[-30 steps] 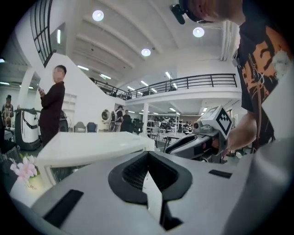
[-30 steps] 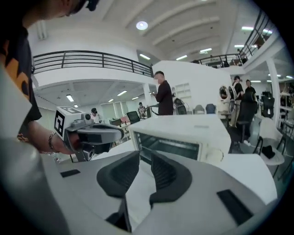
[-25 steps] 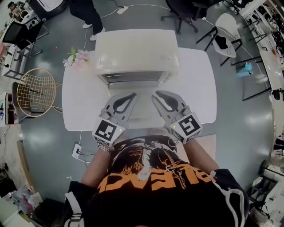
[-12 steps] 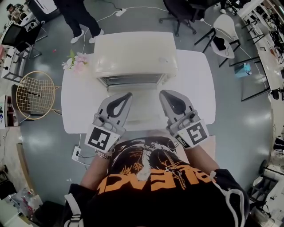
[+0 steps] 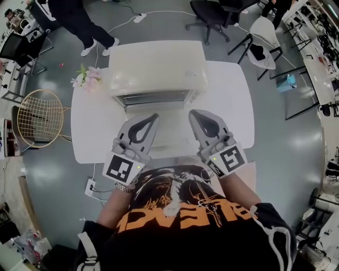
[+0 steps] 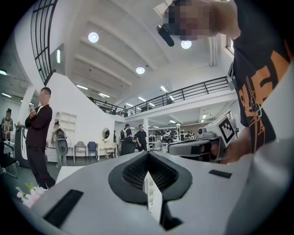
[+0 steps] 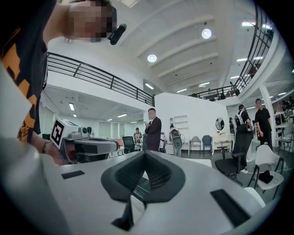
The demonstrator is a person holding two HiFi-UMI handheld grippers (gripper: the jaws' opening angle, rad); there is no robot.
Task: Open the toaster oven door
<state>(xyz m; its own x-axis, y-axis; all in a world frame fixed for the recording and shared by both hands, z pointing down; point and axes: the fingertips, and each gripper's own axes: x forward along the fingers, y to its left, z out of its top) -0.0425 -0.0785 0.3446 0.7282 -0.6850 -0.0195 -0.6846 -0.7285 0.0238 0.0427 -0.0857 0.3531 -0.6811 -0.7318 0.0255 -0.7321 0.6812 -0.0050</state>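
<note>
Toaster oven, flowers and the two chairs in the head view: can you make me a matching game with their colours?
Things:
1. toaster oven
2. flowers
3. wire chair
4. office chair

Colours:
A. gold
B. black
C. cream
D. pink

Pairs: 1-C, 2-D, 3-A, 4-B

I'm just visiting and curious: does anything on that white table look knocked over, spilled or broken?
Nothing stands out. The toaster oven sits square on the table, the pink flowers rest by its far left corner, and no spill or damage shows.
</note>
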